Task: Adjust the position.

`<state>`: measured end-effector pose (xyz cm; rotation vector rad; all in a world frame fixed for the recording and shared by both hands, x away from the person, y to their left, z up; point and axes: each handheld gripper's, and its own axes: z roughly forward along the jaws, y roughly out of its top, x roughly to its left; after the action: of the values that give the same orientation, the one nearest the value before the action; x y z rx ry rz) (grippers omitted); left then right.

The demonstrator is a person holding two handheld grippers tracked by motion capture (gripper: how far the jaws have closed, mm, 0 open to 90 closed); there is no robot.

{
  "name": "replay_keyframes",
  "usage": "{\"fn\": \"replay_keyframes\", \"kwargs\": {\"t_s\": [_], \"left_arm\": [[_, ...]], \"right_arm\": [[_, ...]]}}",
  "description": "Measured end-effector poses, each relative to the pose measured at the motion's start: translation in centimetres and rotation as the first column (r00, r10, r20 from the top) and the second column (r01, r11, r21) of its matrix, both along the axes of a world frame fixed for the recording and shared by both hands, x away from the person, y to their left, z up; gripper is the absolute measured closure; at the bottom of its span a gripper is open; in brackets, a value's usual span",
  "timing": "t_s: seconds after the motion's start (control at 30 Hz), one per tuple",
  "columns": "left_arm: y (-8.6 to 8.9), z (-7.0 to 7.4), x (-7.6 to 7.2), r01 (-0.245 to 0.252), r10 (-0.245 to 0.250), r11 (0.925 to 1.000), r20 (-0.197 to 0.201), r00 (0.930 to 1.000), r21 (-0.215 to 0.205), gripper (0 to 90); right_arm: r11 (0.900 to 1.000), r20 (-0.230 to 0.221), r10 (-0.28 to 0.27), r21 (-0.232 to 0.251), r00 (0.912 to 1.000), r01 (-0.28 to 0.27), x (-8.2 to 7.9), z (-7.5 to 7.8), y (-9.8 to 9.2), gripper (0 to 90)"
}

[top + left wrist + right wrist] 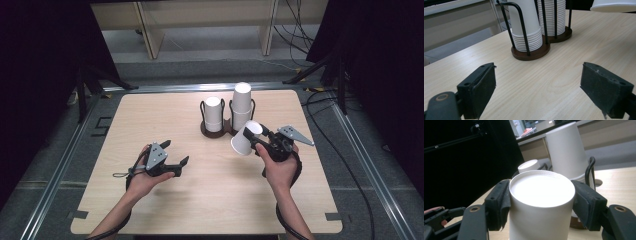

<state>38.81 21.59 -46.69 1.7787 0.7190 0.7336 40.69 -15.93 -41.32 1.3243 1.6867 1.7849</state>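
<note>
A dark wire holder (226,131) at the table's back middle carries two stacks of upturned white paper cups, a shorter one (214,114) and a taller one (241,105). My right gripper (256,135) is shut on a single white paper cup (243,141), held tilted above the table just in front of the taller stack. In the right gripper view the cup's closed base (541,192) faces the camera between both pads. My left gripper (175,152) hovers open at front left with nothing in it. The left gripper view has both stacks (526,27) ahead of its spread jaws.
The light wooden table (210,200) sits inside a metal rail frame (60,175). A pale wooden bench (150,30) stands behind it, with cables (300,30) on the grey floor. Black curtains hang at both sides.
</note>
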Motion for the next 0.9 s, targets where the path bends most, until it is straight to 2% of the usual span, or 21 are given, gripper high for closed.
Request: {"fn": "replay_keyframes", "kwargs": {"t_s": [0.03,0.1,0.13,0.17,0.23,0.27,0.3,0.33,0.37,0.43,0.5,0.53,0.6,0.67,0.7,0.73,0.8,0.83,0.87,0.9], "left_arm": [[0.0,0.0,-0.1,-0.003,0.003,0.9999,-0.006,1.0,0.013,12.4],[-0.1,0.0,-0.2,0.002,-0.002,0.9999,-0.006,1.0,0.017,12.4],[-0.2,0.0,-0.4,-0.011,0.011,0.9999,-0.022,0.9997,0.007,12.4],[-0.3,0.0,-0.3,0.005,-0.005,1.0,-0.002,1.0,0.007,12.4],[-0.4,0.1,-0.5,0.002,-0.002,1.0,-0.017,0.9999,0.009,12.4],[-0.5,0.1,-0.3,0.019,-0.019,0.9998,0.011,0.9998,0.0,12.4],[-0.6,0.1,-0.5,0.011,-0.011,0.9999,-0.005,0.9999,-0.004,12.4],[-0.7,0.1,-0.5,0.014,-0.014,0.9999,-0.003,0.9999,-0.002,12.4],[-0.7,0.2,-0.5,0.027,-0.027,0.9996,0.004,0.9996,0.011,12.4],[-0.9,0.1,-0.8,0.027,-0.027,0.9996,-0.013,0.9995,0.001,12.4],[-1.3,0.0,-0.9,0.044,-0.044,0.999,-0.004,0.999,-0.011,12.4],[-1.3,0.1,-0.9,0.056,-0.056,0.9984,0.003,0.9984,0.004,12.4],[-1.7,0.0,-1.1,0.066,-0.066,0.9978,-0.011,0.9978,-0.003,12.3],[-1.9,-0.1,-1.2,0.08,-0.08,0.9968,-0.003,0.9968,-0.004,12.2],[-2.1,-0.3,-1.2,0.088,-0.088,0.9959,0.005,0.9961,-0.018,12.2],[-2.1,-0.2,-1.2,0.094,-0.094,0.9955,0.013,0.9954,-0.002,12.1],[-2.3,-0.3,-1.3,0.106,-0.106,0.9943,0.019,0.9942,-0.011,11.8],[-2.4,-0.4,-1.3,0.115,-0.115,0.9932,0.021,0.9932,-0.019,11.2],[-2.5,-0.4,-1.4,0.122,-0.121,0.9924,0.019,0.9924,-0.017,10.4],[-2.6,-0.4,-1.4,0.127,-0.126,0.9918,0.017,0.9919,-0.019,9.8]], "right_arm": [[1.0,0.002,0.002,0.0,1.0,-0.002,0.1,-0.1,-0.1,34.9],[0.999,-0.028,0.007,0.048,0.9996,-0.005,0.2,-0.5,-0.4,34.9],[0.998,-0.053,0.009,0.066,0.9986,-0.005,0.2,-0.8,-0.4,34.9],[0.996,-0.069,0.008,0.086,0.9976,-0.002,0.2,-1.0,-0.5,34.9],[0.993,-0.078,0.013,0.116,0.9968,-0.004,0.4,-1.5,-0.8,34.9],[0.99,-0.107,0.013,0.14,0.9942,0.002,0.4,-1.6,-0.8,34.9],[0.988,-0.106,0.024,0.154,0.9941,-0.007,0.4,-1.8,-0.9,34.9],[0.988,-0.113,0.019,0.157,0.9934,-0.001,0.4,-2.0,-0.9,34.9],[0.983,-0.12,0.022,0.182,0.9925,0.0,0.4,-2.2,-1.0,34.9],[0.978,-0.142,0.026,0.207,0.9895,0.004,0.3,-2.5,-1.1,34.9],[0.974,-0.155,0.031,0.229,0.9874,0.006,0.2,-2.8,-1.1,34.9],[0.971,-0.171,0.034,0.239,0.9846,0.008,0.2,-2.9,-1.1,34.9],[0.968,-0.18,0.039,0.253,0.9829,0.008,0.3,-3.1,-1.1,34.9],[0.96,-0.184,0.05,0.28,0.9816,0.004,0.4,-3.3,-1.2,35.0],[0.954,-0.199,0.054,0.3,0.9786,0.009,0.4,-3.3,-1.3,34.9],[0.952,-0.204,0.056,0.305,0.9773,0.009,0.6,-3.4,-1.4,35.0],[0.948,-0.217,0.063,0.317,0.9743,0.01,0.7,-3.5,-1.5,35.0],[0.943,-0.228,0.068,0.332,0.9713,0.012,0.7,-3.5,-1.5,35.0],[0.935,-0.266,0.076,0.354,0.961,0.024,0.6,-3.3,-1.4,35.0],[0.938,-0.243,0.074,0.346,0.9673,0.015,0.9,-3.6,-1.4,35.0]]}}
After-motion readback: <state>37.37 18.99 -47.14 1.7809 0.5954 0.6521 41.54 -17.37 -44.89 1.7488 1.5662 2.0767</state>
